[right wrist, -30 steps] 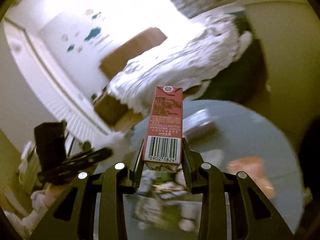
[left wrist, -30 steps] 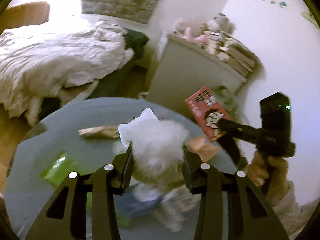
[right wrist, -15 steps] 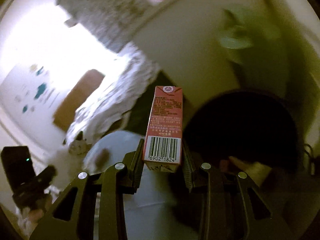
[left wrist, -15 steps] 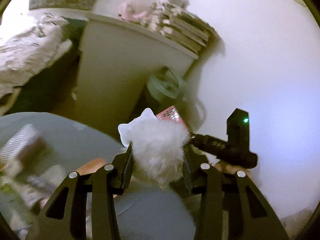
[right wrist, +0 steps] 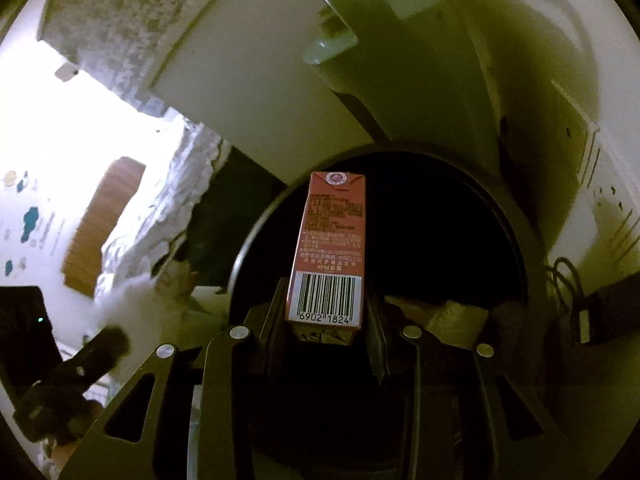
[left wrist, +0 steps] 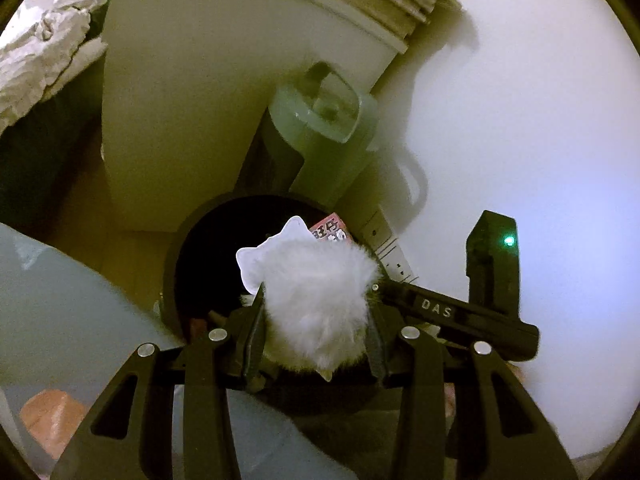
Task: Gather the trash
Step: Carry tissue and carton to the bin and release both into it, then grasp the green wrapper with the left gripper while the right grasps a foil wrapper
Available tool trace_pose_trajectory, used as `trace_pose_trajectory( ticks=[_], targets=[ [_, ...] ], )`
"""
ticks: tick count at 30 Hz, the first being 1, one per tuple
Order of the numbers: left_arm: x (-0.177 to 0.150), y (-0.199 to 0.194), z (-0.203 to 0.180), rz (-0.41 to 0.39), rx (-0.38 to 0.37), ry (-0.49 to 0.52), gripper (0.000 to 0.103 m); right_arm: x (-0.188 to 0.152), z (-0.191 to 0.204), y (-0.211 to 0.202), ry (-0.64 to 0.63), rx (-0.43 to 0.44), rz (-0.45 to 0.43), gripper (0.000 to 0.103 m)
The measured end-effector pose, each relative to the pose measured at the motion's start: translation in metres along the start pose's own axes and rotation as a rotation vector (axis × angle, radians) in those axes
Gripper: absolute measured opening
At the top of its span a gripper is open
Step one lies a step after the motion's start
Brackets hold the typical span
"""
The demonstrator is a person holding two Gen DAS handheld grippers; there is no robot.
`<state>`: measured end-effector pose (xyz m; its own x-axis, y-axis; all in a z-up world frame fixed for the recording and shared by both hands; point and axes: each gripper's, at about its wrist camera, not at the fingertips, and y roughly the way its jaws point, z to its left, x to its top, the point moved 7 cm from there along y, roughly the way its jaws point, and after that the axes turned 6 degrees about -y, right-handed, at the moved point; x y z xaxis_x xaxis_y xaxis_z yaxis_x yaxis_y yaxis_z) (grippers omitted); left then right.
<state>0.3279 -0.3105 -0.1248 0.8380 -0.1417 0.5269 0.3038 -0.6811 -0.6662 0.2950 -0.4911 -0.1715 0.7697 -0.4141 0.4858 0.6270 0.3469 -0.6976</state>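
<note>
The red rectangular drink carton (right wrist: 328, 252) with a white barcode panel is standing upright between the fingers of the right gripper (right wrist: 326, 320), which are pinching its lower end on both sides. It is hanging directly over the dark mouth of the round black trash bin (right wrist: 528, 264), where crumpled pale paper scraps (right wrist: 448, 312) are lying inside. The fluffy white ball of fur-like material (left wrist: 316, 304), with a flat white cat-shaped card (left wrist: 276, 252) sticking out of its top, is sitting between the fingers of the left gripper (left wrist: 314, 334), which are pressing into its sides. This bundle is hovering over the near rim of the same bin (left wrist: 170, 264), and the top of the carton (left wrist: 332, 232) is peeking out just behind it. The right gripper's black body (left wrist: 460, 316) is reaching in from the right, touching or almost touching the fur. Behind the bin, a pale green plastic container with a handle (left wrist: 320, 128) is leaning against a cream cabinet (left wrist: 180, 100). A grey-blue round tabletop (left wrist: 60, 300) is showing at lower left, with an orange-pink scrap (left wrist: 48, 420) lying on it. A bed with rumpled white bedding (left wrist: 40, 48) is showing at the upper left, and a white wall (left wrist: 520, 120) is filling the right.
</note>
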Motion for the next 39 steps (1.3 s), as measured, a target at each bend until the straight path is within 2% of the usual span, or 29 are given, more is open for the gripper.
trace_pose_trajectory(
  ticks=[10, 14, 16, 19, 21, 24, 31, 33, 39],
  targets=[
    [-0.006, 0.031, 0.005, 0.062, 0.031, -0.016, 0.042, -0.013, -0.018, 0.012, 0.066, -0.018, 0.064, 0.035],
    [-0.008, 0.035, 0.007, 0.070, 0.045, -0.022, 0.047, -0.013, -0.021, 0.015, 0.091, -0.025, 0.077, 0.036],
    [-0.009, 0.036, 0.007, 0.074, 0.058, -0.019, 0.053, -0.014, -0.024, 0.015, 0.109, -0.031, 0.083, 0.036],
    [-0.006, 0.037, 0.004, 0.073, 0.061, -0.014, 0.056, -0.014, -0.026, 0.016, 0.115, -0.036, 0.084, 0.045],
    [-0.007, 0.036, 0.004, 0.068, 0.062, -0.015, 0.065, -0.014, -0.025, 0.014, 0.114, -0.040, 0.076, 0.053],
    [-0.007, 0.028, 0.003, 0.056, 0.067, -0.014, 0.066, -0.014, -0.024, 0.013, 0.116, -0.042, 0.070, 0.054],
    [-0.012, -0.022, 0.003, -0.032, 0.074, -0.031, 0.067, -0.014, -0.016, 0.014, 0.085, -0.034, 0.067, 0.056],
    [-0.015, -0.043, 0.006, -0.067, 0.096, -0.041, 0.070, -0.015, -0.010, 0.013, 0.065, -0.031, 0.061, 0.062],
    [-0.034, -0.126, 0.036, -0.216, 0.209, -0.097, 0.070, -0.022, 0.012, 0.012, -0.023, -0.040, 0.056, 0.063]
  ],
)
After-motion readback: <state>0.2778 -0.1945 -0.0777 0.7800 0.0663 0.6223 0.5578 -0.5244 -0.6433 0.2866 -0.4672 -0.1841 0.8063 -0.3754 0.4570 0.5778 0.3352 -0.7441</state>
